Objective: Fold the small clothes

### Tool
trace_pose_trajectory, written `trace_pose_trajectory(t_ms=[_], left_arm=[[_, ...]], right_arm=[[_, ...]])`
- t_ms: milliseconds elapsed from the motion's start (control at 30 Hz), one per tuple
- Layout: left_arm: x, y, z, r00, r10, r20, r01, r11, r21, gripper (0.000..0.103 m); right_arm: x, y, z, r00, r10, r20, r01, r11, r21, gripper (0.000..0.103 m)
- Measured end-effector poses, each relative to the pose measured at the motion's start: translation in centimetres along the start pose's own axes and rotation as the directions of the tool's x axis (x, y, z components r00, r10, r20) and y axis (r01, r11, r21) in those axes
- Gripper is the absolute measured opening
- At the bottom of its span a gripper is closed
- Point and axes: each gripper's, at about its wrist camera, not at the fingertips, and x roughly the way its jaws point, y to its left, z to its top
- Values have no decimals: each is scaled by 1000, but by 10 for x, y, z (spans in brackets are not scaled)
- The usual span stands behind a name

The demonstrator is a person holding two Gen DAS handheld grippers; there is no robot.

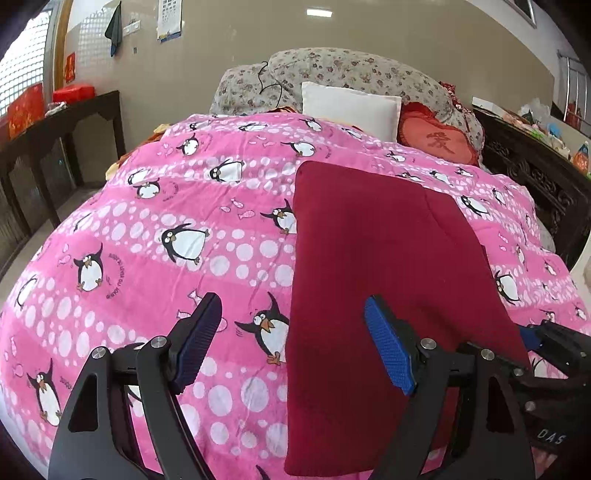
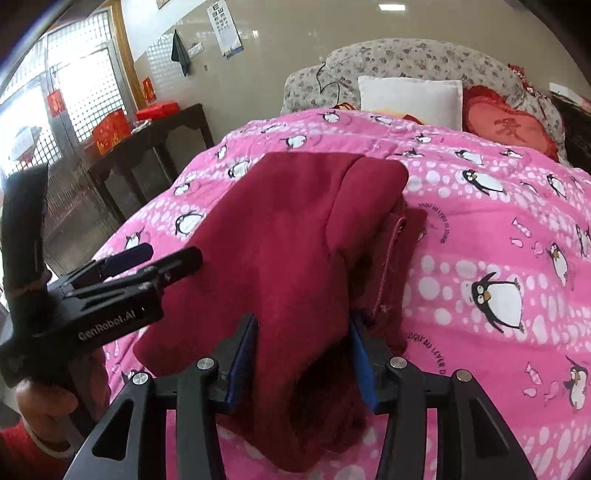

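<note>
red cloth (image 1: 373,280): folded, lying on the pink penguin blanket (image 1: 155,229) on the bed | left gripper (image 1: 291,332): wide open, holding nothing | right gripper (image 2: 303,354): pinching the cloth's near fold

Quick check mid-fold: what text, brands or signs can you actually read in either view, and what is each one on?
"GenRobot.AI": side of the left gripper, right wrist view.
"DAS", cut off at the edge: body of the right gripper, left wrist view.
One large Chinese character: red heart cushion.
Curved lettering around the penguins on the pink blanket: too warped to read reliably.
Eye chart on the wall: rows too small.
Red boxes and red door signs: blurred.
</note>
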Motion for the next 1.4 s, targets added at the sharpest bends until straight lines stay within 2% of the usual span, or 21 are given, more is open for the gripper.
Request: trace_pose_trajectory(t_ms=[300,367,533,633,900,1133,1400], left_arm=[[-6,4,3,999,28,32,-29,999,16,80],[-7,6,4,998,42,45,-43,999,19,80],[-11,10,7,996,50,67,-52,998,18,80],[-13,10,8,995,60,79,-62,998,19,80],[-17,14,9,995,57,85,-58,998,12,80],[-17,11,10,995,60,86,-61,998,12,80],[-13,9,11,997,46,65,-47,999,10,80]], right_arm=[[9,2,-2,1000,12,-26,-12,1000,-4,56],[10,4,-1,999,23,-29,-23,1000,-2,60],[18,18,-4,998,34,-52,-36,998,-43,83],[22,23,-4,998,23,-54,-25,999,-44,88],[6,24,-2,998,46,-53,-48,998,-32,88],[-26,19,6,998,60,34,-61,998,15,88],[-25,9,13,996,66,63,-71,993,96,88]])
